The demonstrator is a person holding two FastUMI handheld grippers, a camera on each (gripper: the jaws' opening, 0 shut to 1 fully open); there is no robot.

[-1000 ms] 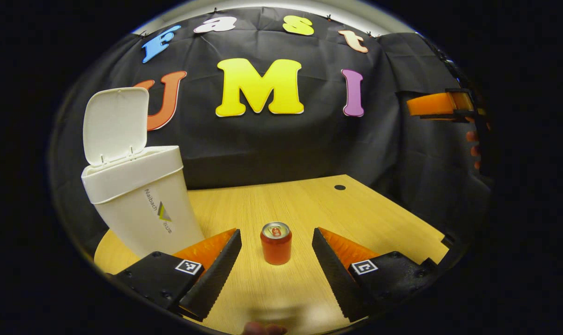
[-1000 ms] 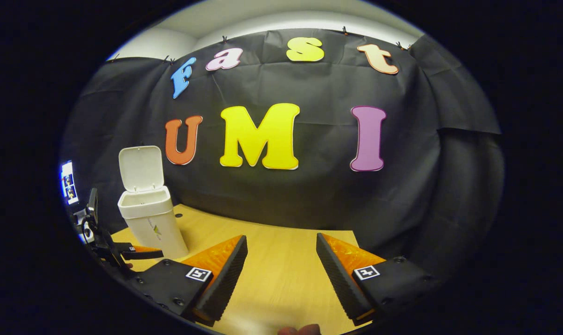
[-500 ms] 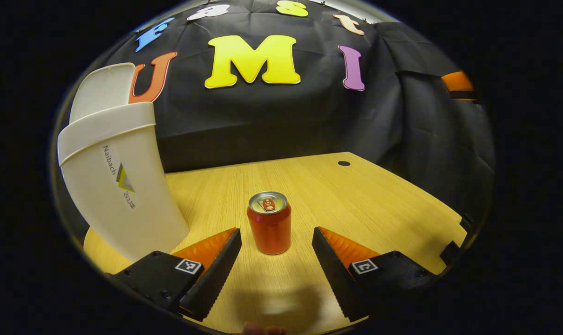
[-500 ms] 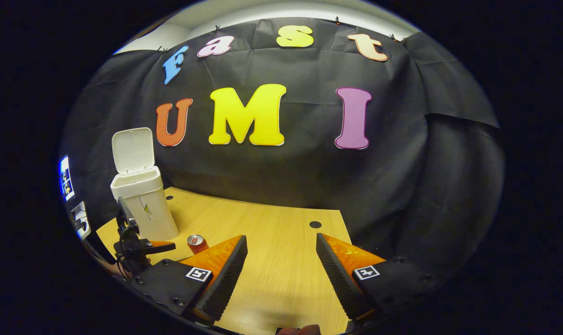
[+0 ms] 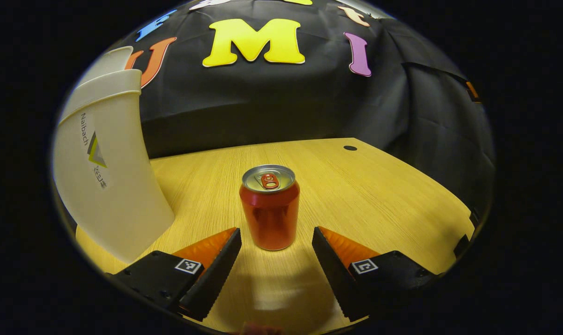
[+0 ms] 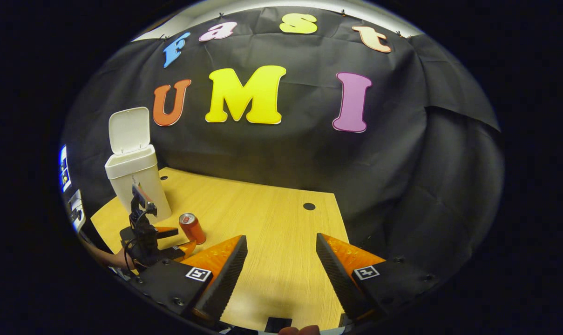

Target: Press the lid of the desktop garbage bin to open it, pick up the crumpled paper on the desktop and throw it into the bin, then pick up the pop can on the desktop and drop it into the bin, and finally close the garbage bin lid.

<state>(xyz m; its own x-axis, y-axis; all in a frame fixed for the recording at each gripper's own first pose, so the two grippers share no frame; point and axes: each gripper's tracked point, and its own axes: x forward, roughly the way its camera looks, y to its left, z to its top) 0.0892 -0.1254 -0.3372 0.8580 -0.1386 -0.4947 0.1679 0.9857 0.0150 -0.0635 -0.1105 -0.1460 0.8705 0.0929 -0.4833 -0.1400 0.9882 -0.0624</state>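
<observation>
Your left gripper (image 5: 276, 251) is spread wide and grips nothing; the pop can (image 5: 269, 207) stands upright on the wooden desktop (image 5: 379, 186) just beyond its fingertips, centred on the gap, touching neither finger. The white garbage bin (image 5: 106, 167) rises at the far left, its lid (image 6: 128, 130) raised. Your right gripper (image 6: 281, 260) is likewise released and empty over bare wood, well to the right of the can. Black cloth (image 6: 402, 163) backs the desk.
</observation>
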